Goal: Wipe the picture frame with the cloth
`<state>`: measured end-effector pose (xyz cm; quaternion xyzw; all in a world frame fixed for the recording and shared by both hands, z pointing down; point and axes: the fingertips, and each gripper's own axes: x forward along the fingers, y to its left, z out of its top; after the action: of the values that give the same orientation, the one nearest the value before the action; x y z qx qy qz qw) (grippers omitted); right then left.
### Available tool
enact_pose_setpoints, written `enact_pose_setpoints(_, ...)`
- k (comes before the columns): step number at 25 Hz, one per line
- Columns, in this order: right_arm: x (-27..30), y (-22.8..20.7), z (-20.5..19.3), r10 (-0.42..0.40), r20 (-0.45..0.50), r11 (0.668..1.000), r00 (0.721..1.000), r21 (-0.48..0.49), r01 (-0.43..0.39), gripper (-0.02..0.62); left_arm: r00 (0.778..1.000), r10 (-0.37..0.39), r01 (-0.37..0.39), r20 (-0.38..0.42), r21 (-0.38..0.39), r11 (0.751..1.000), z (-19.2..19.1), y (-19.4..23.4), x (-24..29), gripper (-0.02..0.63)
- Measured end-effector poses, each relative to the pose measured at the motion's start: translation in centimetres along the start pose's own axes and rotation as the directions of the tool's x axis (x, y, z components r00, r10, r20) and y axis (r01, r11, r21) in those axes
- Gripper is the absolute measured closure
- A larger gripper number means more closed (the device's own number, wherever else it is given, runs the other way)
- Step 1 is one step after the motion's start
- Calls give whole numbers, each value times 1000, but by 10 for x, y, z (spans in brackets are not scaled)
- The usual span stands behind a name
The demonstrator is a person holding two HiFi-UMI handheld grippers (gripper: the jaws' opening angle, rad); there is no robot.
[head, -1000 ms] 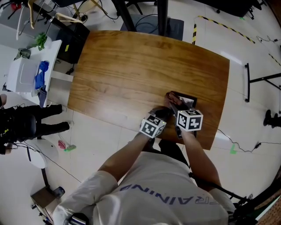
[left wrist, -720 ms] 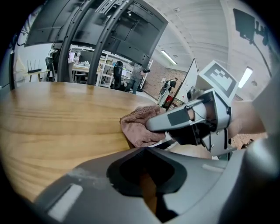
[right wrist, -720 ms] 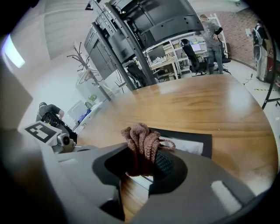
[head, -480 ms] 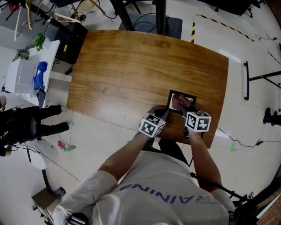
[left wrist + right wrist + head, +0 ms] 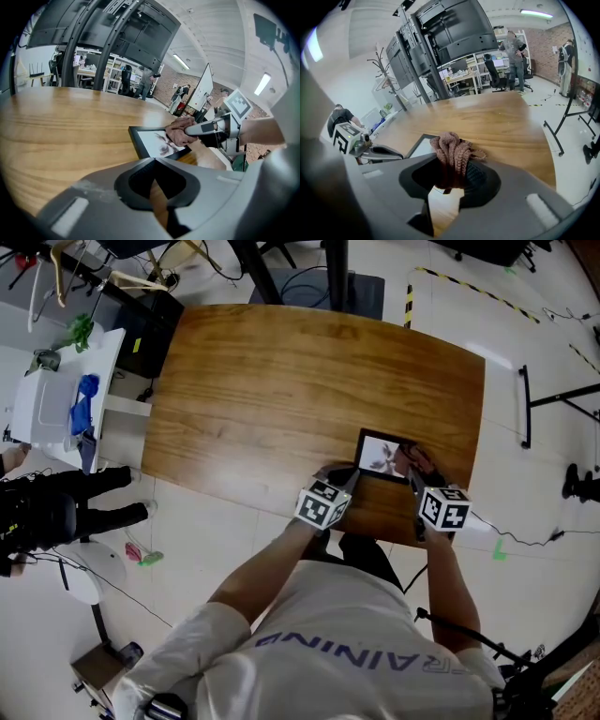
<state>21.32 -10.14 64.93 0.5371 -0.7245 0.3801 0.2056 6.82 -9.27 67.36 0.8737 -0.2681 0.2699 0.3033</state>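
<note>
The black picture frame [image 5: 378, 454] lies flat near the front right edge of the wooden table [image 5: 281, 371]. My right gripper [image 5: 413, 463] is shut on a bunched brown knitted cloth [image 5: 409, 453], which rests on the frame's right side. In the right gripper view the cloth [image 5: 452, 150] sticks up from the jaws, with the frame [image 5: 421, 145] just beyond. My left gripper [image 5: 348, 478] has its jaws together, tips against the frame's near left corner. The left gripper view shows the frame [image 5: 151, 140], cloth [image 5: 178, 133] and right gripper [image 5: 190, 131] ahead.
The table's front edge runs just behind both grippers. A white side table [image 5: 56, 390] with blue items stands off the left end. A person in black [image 5: 47, 507] is at the left. A dark stand [image 5: 553, 409] and cables are on the floor at the right.
My right gripper has dragged the cloth from the frame's left side across to its right side, uncovering the picture. The left gripper has stayed at the frame's left corner.
</note>
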Motion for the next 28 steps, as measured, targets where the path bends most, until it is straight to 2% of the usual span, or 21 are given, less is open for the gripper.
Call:
enact_pose_setpoints(7, -7, -12, -3, -9, 11, 999, 1000, 37, 9, 474, 1000, 1, -1, -1, 0, 1000, 0, 0, -1, 600)
enact_pose_setpoints(14, -3, -14, -5, -18, 20, 1000, 1000, 13, 17, 474, 1000, -9, 9, -3, -7, 1000, 0, 3, -1, 600)
enact_pose_setpoints(17, -3, -13, -5, -19, 22, 1000, 1000, 7, 19, 474, 1000, 4, -4, 18, 5, 1000, 19, 19, -3, 599)
enact_pose_setpoints(23, -2, -11, -5, -19, 29, 1000, 999, 15, 19, 474, 999, 16, -19, 34, 84, 996, 67, 45, 18, 600)
enact_pose_setpoints(28, -3, -10, -5, -18, 28, 1000, 999, 22, 18, 474, 1000, 8, -7, -12, 102, 995, 75, 49, 39, 600)
